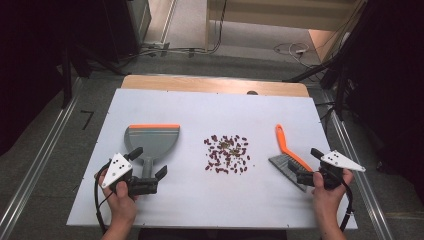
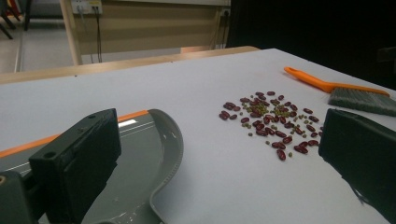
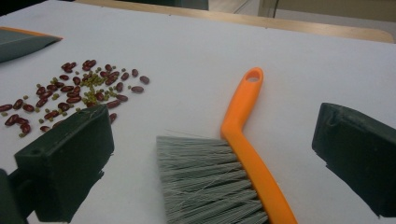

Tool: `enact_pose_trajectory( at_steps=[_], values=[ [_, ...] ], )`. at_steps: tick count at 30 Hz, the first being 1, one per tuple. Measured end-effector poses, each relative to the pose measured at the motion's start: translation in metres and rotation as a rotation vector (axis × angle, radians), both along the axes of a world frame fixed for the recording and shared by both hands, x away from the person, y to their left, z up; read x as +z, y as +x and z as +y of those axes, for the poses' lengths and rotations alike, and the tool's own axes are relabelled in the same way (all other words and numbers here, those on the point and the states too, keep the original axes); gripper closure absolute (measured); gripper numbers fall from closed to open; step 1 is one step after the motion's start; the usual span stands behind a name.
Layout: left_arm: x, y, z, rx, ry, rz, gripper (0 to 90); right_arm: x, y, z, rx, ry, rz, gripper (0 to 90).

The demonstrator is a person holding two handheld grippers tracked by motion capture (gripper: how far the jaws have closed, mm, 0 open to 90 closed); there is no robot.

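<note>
Plastic, grey with an orange front lip, the dustpan (image 1: 152,139) lies flat on the left of the white tabletop (image 1: 200,200), its stub handle pointing toward the person. It looks light and rigid, likely to skate on the smooth sheet if nudged; the handle is the sensible hold. The left gripper (image 1: 149,166) sits at that handle with its jaws spread wide on either side, closed on nothing.

The brush (image 1: 288,154) lies at the right, orange handle angled away from the person, grey bristles (image 3: 205,182) nearer. The handle seems stiff and slim, the bristles soft and yielding, so the grip belongs on the orange spine, not the tuft. The right gripper (image 1: 305,165) stands over the bristle end, jaws well apart and straddling the brush without pinching it.

Between the two tools lies a loose scatter of red beans (image 1: 227,153) mixed with smaller green ones (image 2: 279,112): hard, tiny, and prone to roll.

Hard to make out: the dustpan handle is cut off at the bottom of the left gripper view; the brush's near end runs out of the right gripper view; whether either jaw touches the tabletop cannot be told.
</note>
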State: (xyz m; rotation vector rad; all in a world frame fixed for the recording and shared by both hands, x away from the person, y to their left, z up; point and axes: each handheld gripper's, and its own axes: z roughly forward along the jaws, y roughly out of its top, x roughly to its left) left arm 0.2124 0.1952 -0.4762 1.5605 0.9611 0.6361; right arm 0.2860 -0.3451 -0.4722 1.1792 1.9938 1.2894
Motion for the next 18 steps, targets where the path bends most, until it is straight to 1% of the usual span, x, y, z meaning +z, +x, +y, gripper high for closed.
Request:
enact_pose_trajectory(
  at_steps=[4,6,8,9,11,13,15,16,17,18],
  values=[
    [0.001,0.001,0.0,0.001,0.006,-0.001,0.0,0.001,0.001,0.0,0.0,-0.002,0.005,0.0],
    [0.0,0.0,0.0,0.007,0.003,-0.002,0.0,0.002,0.003,0.0,-0.005,-0.004,0.02,0.0],
    [0.0,-0.001,0.001,0.013,-0.001,-0.001,0.0,0.003,0.004,0.0,0.01,0.009,0.036,0.0],
    [0.0,-0.001,0.001,0.013,-0.001,-0.001,0.0,0.004,0.004,0.0,0.009,0.007,0.04,0.0],
    [0.0,-0.002,0.001,0.011,0.003,-0.002,0.0,0.007,0.005,0.0,0.008,0.007,0.048,0.0],
    [0.0,-0.002,0.001,0.011,0.007,-0.008,0.0,0.009,0.007,0.001,0.01,0.017,0.064,0.0],
    [0.0,-0.002,0.004,0.005,-0.005,-0.014,0.0,0.011,0.01,0.002,0.014,0.008,0.082,0.0],
    [0.0,-0.002,0.005,-0.004,-0.015,-0.022,0.0,0.011,0.01,0.002,0.014,0.008,0.082,0.0],
    [0.001,-0.001,0.006,-0.009,-0.021,-0.026,0.0,0.013,0.016,0.004,0.033,-0.014,0.109,0.0],
    [0.003,-0.001,0.007,-0.011,-0.024,-0.031,0.0,0.015,0.019,0.004,0.033,-0.032,0.125,0.0]
  ],
)
